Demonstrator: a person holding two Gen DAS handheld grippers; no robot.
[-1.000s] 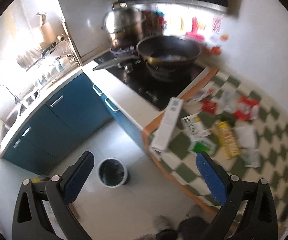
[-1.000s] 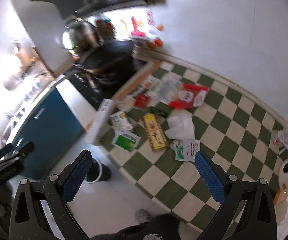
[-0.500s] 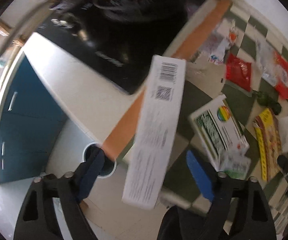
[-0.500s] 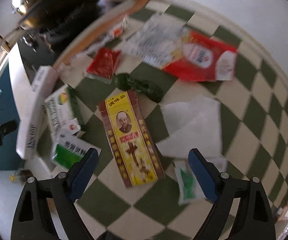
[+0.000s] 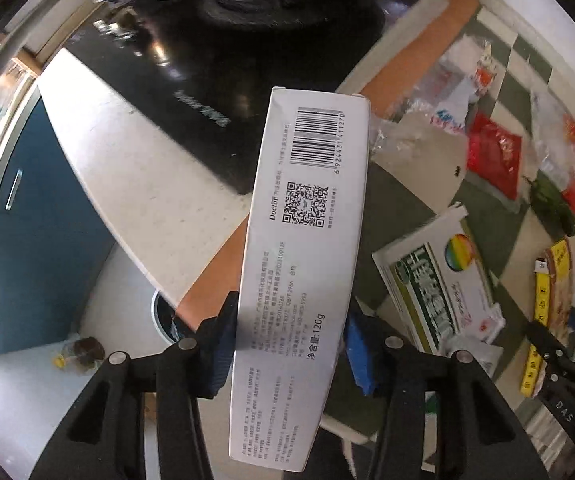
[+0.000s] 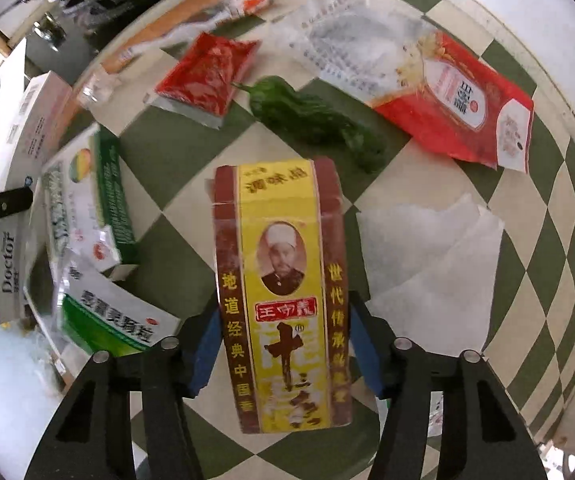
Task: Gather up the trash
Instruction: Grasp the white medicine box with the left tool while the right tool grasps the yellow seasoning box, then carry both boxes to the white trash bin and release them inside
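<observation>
My left gripper (image 5: 287, 340) is shut on a long white toothpaste box (image 5: 303, 264) with a barcode, at the counter's edge. My right gripper (image 6: 283, 344) is shut on a yellow and brown spice box (image 6: 279, 280) that lies on the green and white checkered cloth (image 6: 175, 152). A bin (image 5: 163, 316) stands on the floor below, mostly hidden by the counter.
On the cloth lie a green pepper (image 6: 311, 120), a red sachet (image 6: 207, 76), a red and white pouch (image 6: 463, 100), white tissue (image 6: 427, 256), and green and white boxes (image 6: 83, 200). A black stove top (image 5: 223, 80) and blue cabinets (image 5: 39, 232) are to the left.
Both grippers moved down to the counter and closed: the left onto the white toothpaste box, the right onto the yellow spice box.
</observation>
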